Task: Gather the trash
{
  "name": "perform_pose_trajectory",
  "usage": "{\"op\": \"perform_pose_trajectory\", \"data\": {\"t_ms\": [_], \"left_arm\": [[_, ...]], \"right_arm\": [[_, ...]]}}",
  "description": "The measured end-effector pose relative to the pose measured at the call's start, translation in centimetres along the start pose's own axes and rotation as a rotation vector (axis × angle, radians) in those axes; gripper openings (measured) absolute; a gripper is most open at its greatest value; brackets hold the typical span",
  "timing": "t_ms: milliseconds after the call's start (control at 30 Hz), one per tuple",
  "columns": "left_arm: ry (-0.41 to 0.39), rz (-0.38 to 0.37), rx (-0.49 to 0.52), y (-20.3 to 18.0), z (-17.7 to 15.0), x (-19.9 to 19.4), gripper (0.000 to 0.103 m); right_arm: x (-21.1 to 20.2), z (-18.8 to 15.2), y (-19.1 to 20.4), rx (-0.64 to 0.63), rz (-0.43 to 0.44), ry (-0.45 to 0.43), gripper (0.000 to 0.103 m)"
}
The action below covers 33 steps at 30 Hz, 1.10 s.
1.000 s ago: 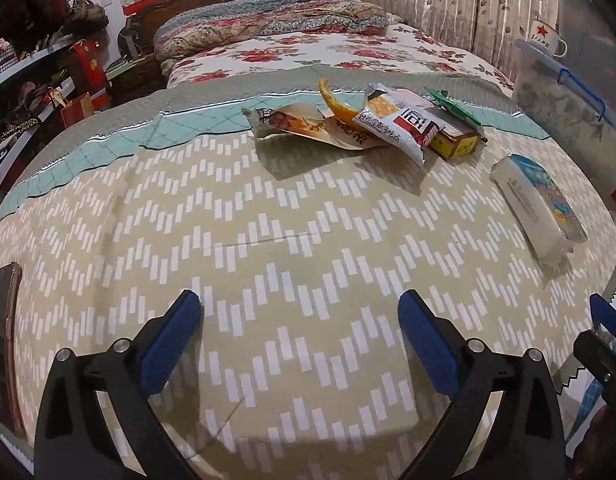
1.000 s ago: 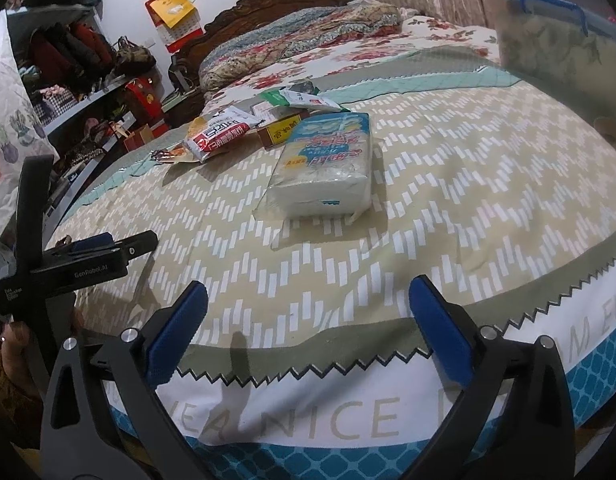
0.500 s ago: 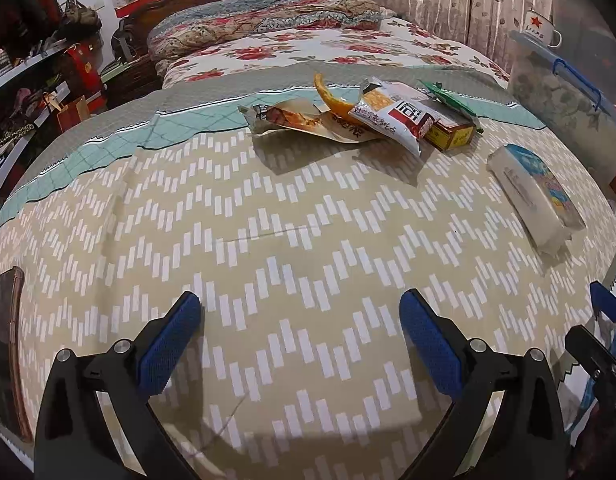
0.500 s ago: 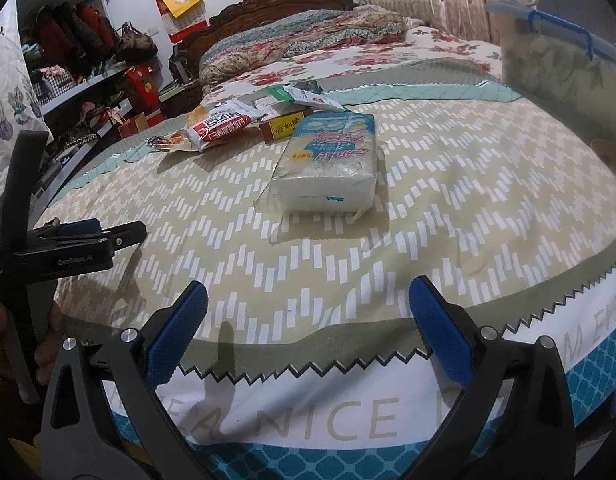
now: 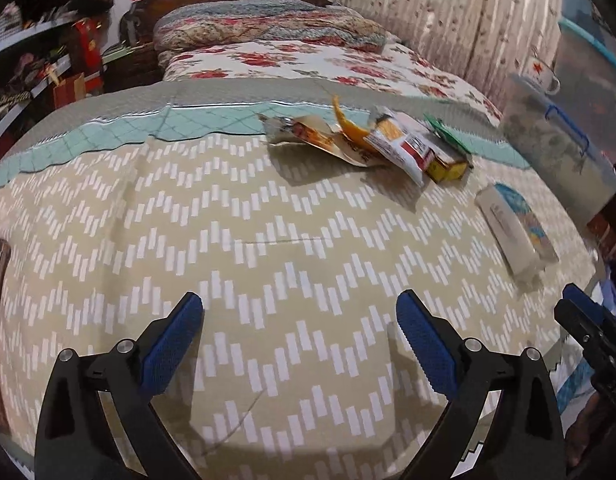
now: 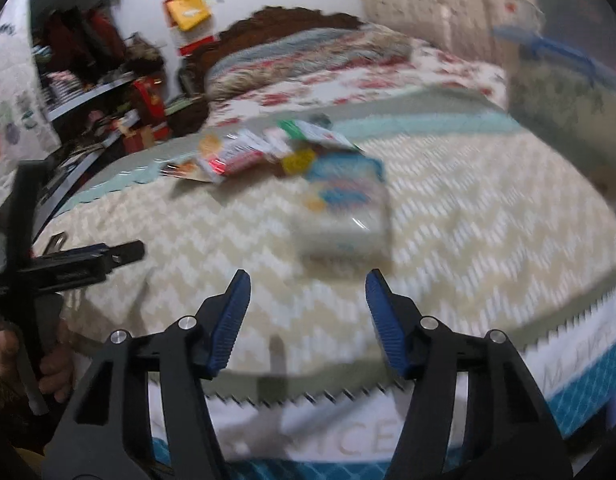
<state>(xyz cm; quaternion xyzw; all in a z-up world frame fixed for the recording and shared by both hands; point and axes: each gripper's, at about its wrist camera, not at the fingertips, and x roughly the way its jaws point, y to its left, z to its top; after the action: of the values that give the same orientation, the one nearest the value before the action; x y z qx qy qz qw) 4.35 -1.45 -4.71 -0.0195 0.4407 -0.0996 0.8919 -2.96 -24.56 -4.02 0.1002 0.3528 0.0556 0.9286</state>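
left wrist view: the left gripper hovers low over a zigzag-patterned bedspread, its blue-padded jaws spread wide and holding nothing. the landmark is a white tissue pack lying flat on the cover. beyond the tissue pack, toward the headboard, sits the trash: a cluster of snack wrappers touching a small yellow box, with a green packet on top of the box. a clear storage bin stands off the bed, past the tissue pack. right wrist view, heavily blurred: the right gripper has its jaws partly apart, narrower than the left's, and empty, with the tissue pack just ahead of the tips and the wrappers behind it. the step looks like an approach to the trash. done well, it likely means reaching past the tissue pack, coming in low, and pinching one wrapper by a raised edge, without catching the bedspread.
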Motion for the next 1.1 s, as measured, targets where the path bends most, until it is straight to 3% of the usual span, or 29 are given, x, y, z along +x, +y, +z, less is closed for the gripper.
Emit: {"op": "perform_pose_trajectory", "data": {"t_ms": [233, 433, 633, 733, 767, 800, 1000, 1100], "left_arm": [[-0.039, -0.041, -0.097, 2.2, 0.2, -0.8, 0.087], [-0.053, -0.078, -0.126, 2.8, 0.3, -1.1, 0.086], [-0.057, -0.100, -0.135, 3.1, 0.2, -1.2, 0.086], [-0.061, -0.120, -0.142, 3.8, 0.1, -1.5, 0.086], [-0.062, -0.126, -0.144, 4.0, 0.1, -1.5, 0.086], [-0.064, -0.131, -0.149, 4.1, 0.1, -1.6, 0.086], [-0.062, -0.126, -0.144, 4.4, 0.2, -1.4, 0.086], [-0.059, -0.109, -0.134, 4.1, 0.2, -1.4, 0.085]], "right_arm": [[5.2, 6.2, 4.8, -0.121, 0.113, 0.054, 0.061], [12.5, 12.2, 7.8, -0.144, 0.081, 0.116, 0.061], [17.6, 14.7, 10.5, -0.274, -0.030, 0.202, 0.063], [17.5, 13.9, 8.8, -0.196, 0.032, 0.234, 0.059], [16.7, 13.2, 8.2, -0.190, 0.069, 0.236, 0.042], [16.3, 12.5, 8.3, -0.194, 0.092, 0.242, 0.034], [10.9, 6.2, 7.3, -0.197, 0.206, 0.272, 0.031], [9.1, 3.7, 7.0, -0.191, 0.220, 0.266, 0.031]]}}
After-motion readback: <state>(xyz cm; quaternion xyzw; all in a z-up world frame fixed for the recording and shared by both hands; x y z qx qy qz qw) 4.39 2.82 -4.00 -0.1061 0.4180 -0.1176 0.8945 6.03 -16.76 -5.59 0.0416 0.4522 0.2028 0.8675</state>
